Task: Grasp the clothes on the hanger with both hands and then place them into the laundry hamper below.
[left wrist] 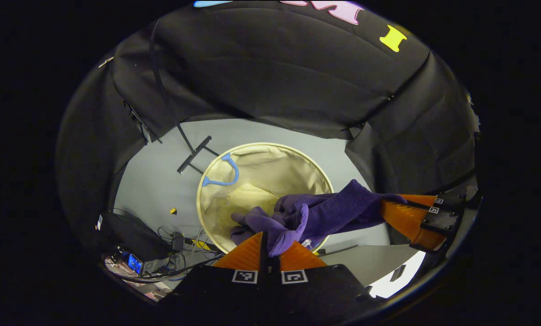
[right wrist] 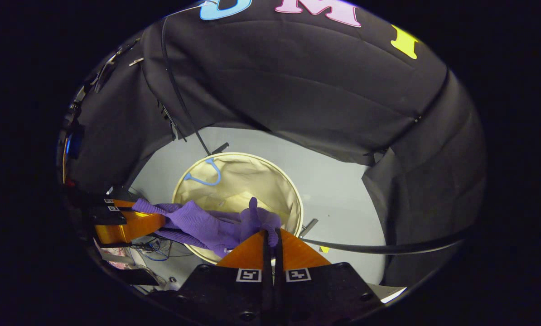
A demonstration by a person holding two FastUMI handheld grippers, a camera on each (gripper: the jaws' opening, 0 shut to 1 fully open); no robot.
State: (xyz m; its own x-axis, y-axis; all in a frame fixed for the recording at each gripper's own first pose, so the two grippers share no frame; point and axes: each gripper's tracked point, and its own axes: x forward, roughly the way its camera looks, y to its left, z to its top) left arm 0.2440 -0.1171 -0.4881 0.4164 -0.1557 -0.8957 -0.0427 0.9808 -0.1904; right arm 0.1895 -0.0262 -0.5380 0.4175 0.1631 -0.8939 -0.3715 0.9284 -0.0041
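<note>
A purple knitted garment hangs stretched between both grippers above the round beige laundry hamper. In the left gripper view my left gripper is shut on one bunched end of the cloth, and the right gripper pinches the other end at the right. In the right gripper view my right gripper is shut on the purple garment, with the left gripper holding the far end at the left. The hamper lies open directly below, showing a blue handle inside its rim.
The hamper stands on a grey floor ringed by black cloth walls. The dark foot of a stand rests just behind the hamper. A box with cables lies on the floor at the lower left. A black bar crosses low at the right.
</note>
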